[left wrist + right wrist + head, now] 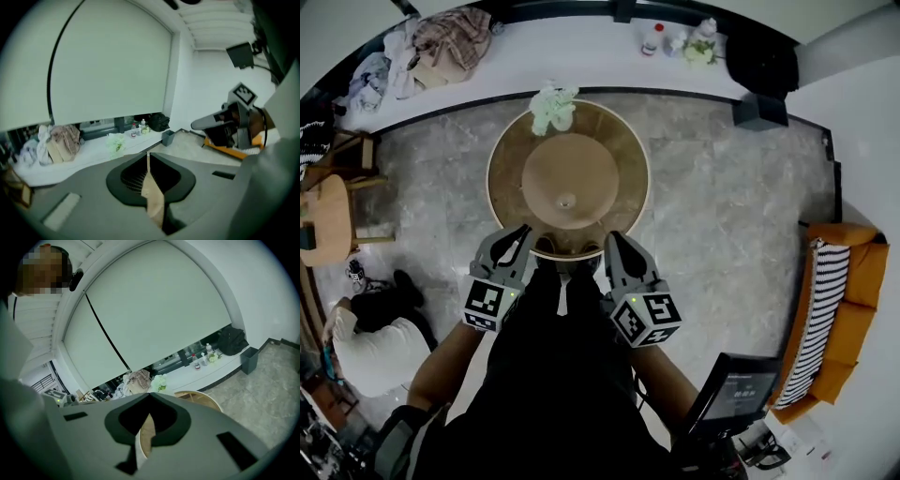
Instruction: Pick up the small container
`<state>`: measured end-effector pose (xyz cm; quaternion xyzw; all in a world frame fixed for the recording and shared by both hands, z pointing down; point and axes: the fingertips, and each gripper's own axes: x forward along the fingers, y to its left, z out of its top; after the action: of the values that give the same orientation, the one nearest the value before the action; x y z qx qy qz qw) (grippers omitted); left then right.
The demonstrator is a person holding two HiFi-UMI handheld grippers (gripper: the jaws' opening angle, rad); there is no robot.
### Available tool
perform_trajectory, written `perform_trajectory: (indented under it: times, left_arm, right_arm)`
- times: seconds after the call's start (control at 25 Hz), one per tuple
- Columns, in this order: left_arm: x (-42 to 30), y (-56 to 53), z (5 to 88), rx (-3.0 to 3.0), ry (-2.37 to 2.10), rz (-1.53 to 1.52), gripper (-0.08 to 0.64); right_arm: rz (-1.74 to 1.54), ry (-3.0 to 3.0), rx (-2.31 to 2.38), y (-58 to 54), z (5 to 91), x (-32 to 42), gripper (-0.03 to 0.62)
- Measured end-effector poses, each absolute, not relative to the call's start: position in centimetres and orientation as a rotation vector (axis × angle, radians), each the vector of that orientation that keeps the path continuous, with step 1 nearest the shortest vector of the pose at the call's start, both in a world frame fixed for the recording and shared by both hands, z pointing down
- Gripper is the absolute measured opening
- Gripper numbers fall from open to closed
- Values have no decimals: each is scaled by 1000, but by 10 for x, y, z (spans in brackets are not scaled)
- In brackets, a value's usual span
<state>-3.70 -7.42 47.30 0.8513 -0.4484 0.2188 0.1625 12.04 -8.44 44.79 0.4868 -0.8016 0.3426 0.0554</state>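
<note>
A round wooden table (pixel 511 178) with a raised round middle stands ahead of me. On its centre sits a small pale object (pixel 567 200), apparently the small container, too small to make out. My left gripper (pixel 523 234) and right gripper (pixel 612 239) hover side by side over the table's near edge, short of the object, both shut with nothing between their fingers. In the left gripper view the left gripper's (pixel 148 155) jaws meet, and the right gripper (pixel 213 123) shows at the right. In the right gripper view the right gripper's (pixel 151 395) jaws meet over the table (pixel 201 399).
A pale green bunch (pixel 553 108) lies on the table's far edge. Behind it a white ledge (pixel 581 56) holds clothes (pixel 441 42) and bottles (pixel 652 39). A dark bin (pixel 759 111) and an orange sofa (pixel 853 319) stand right. A wooden chair (pixel 333 211) and a crouching person (pixel 370 337) are left.
</note>
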Motion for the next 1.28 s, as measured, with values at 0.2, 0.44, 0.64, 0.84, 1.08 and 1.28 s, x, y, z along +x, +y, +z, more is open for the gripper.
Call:
perform_trajectory:
  times: [0.2, 0.44, 0.64, 0.84, 1.08, 1.28]
  left_arm:
    - [-13, -94, 510, 2836, -1156, 985, 25]
    - [-5, -100, 597, 2574, -914, 969, 162]
    - [-3, -105, 654, 2567, -842, 1110, 256]
    - [-2, -104, 701, 2526, -781, 1192, 273]
    - [-3, -104, 741, 2487, -773, 1224, 273]
    - [4, -108, 778, 2432, -764, 1230, 273]
  right_arm:
    - [1083, -2360, 1564, -101, 477, 126, -2]
    - [1151, -2278, 1587, -99, 517, 136, -2]
    - [1201, -2237, 1586, -96, 542, 140, -2]
    - [1229, -2212, 1590, -95, 560, 141, -2]
    - [1244, -2168, 1591, -92, 583, 144, -2]
    - [1257, -2134, 1567, -87, 610, 142, -2]
